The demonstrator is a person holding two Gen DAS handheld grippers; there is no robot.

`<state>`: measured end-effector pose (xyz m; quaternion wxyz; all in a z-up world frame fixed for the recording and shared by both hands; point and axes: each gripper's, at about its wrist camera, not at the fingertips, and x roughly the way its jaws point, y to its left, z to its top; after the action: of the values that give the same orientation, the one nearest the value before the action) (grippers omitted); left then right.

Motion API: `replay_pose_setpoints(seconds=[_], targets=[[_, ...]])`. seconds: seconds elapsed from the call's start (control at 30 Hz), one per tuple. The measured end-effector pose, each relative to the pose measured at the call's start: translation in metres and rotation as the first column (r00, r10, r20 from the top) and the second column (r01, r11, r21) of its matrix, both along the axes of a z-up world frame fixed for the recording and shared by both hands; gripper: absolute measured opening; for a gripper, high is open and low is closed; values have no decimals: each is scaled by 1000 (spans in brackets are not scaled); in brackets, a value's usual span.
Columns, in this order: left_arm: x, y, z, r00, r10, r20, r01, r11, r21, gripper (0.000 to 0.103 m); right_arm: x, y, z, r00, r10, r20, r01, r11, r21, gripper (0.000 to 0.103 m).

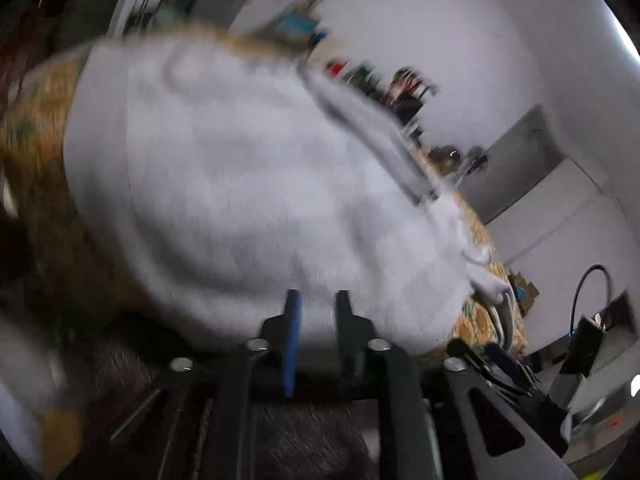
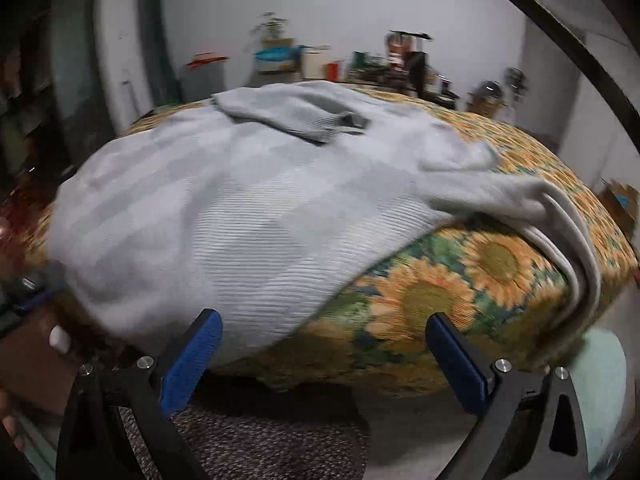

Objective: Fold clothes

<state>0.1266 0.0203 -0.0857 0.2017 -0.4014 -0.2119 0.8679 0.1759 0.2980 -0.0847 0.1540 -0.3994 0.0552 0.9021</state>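
The right gripper (image 2: 320, 344) stands wide apart and empty; the left gripper (image 1: 316, 320) shows a narrow gap with nothing pinched. Just beyond them the pale grey ribbed knit sweater (image 2: 224, 208) lies spread over the sunflower-patterned tablecloth (image 2: 460, 280), one sleeve crossed in. Judging by this, another fold follows: catch the near hem.

A pale grey sweater (image 2: 208, 216) with a fine ribbed weave lay over a tablecloth (image 2: 460, 280) printed with orange-yellow sunflowers and green leaves. The right gripper (image 2: 326, 352) had black arms with blue finger pads (image 2: 192, 360).
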Motion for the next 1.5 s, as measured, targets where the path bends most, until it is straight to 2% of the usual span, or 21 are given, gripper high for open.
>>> replay_pose_setpoints(seconds=[0.03,0.1,0.17,0.23,0.33,0.57,0.7,0.8,0.87,0.9,1.0,1.1,1.2,1.3,1.5], targets=[[-3,-6,1,998,53,17,-53,999,-1,43,3,1,0,1000,-17,-16,17,1000,-18,103],[5,-16,-1,995,88,47,-91,994,61,49,8,3,0,998,-49,-49,46,997,-56,103],[12,-18,-4,996,77,37,-81,991,110,58,9,-5,0,995,-22,-97,11,993,-113,103],[19,-15,-3,997,70,11,-71,995,76,58,10,-11,0,995,2,-97,-13,992,-122,103],[23,-13,2,999,53,-11,-52,997,62,58,16,-17,4,995,8,-101,-19,995,-103,103],[24,4,4,999,5,-41,-5,1000,8,59,18,-25,3,993,53,-110,-67,990,-124,103],[24,-9,-8,999,13,-37,-10,996,88,59,18,-32,-15,989,100,-107,-124,962,-243,103],[22,-31,-22,998,64,1,-62,973,220,58,12,-39,-40,984,143,-108,-175,899,-401,103],[19,-45,-30,996,87,35,-93,958,272,58,5,-42,-58,985,150,-80,-170,859,-483,103],[18,-49,-33,994,101,44,-109,960,260,58,0,-43,-67,988,147,-56,-155,845,-511,102],[15,-60,-43,988,141,69,-152,964,216,58,-6,-47,-81,990,143,8,-120,859,-498,101],[12,-63,-56,981,149,124,-173,962,209,58,-3,-42,-83,991,131,11,-108,862,-495,100],[10,-57,-64,978,124,165,-157,966,205,58,2,-33,-81,995,103,7,-86,861,-501,101],[13,-43,-58,985,93,143,-117,978,170,58,11,-18,-76,998,66,-6,-60,863,-502,101],[28,-1,-41,1000,-31,3,31,992,126,58,42,23,-69,996,-55,-65,12,845,-535,103]])
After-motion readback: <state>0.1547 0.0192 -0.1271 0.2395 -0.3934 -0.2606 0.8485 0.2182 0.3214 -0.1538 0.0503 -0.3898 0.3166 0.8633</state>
